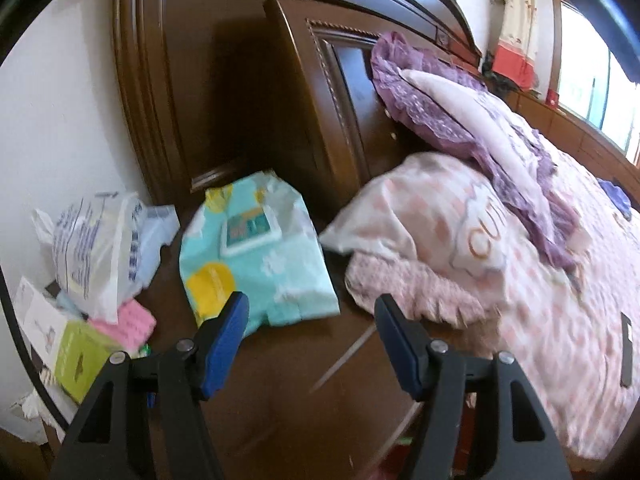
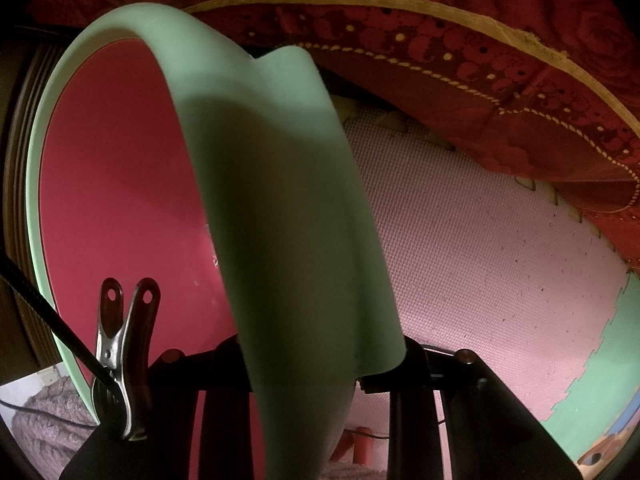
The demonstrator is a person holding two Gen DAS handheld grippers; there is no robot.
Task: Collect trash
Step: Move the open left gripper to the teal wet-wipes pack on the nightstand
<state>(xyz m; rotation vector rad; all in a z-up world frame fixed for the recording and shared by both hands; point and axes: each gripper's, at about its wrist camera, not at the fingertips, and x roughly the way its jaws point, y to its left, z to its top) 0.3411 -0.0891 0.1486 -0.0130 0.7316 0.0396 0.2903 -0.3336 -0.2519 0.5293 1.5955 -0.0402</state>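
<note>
Fingers of right gripper (image 2: 320,364) hidden behind clamped green bin rim (image 2: 280,200).

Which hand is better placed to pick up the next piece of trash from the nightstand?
Left. Its gripper is open and empty, facing the teal packet and white plastic bag. The right gripper is shut on the green bin rim.
</note>
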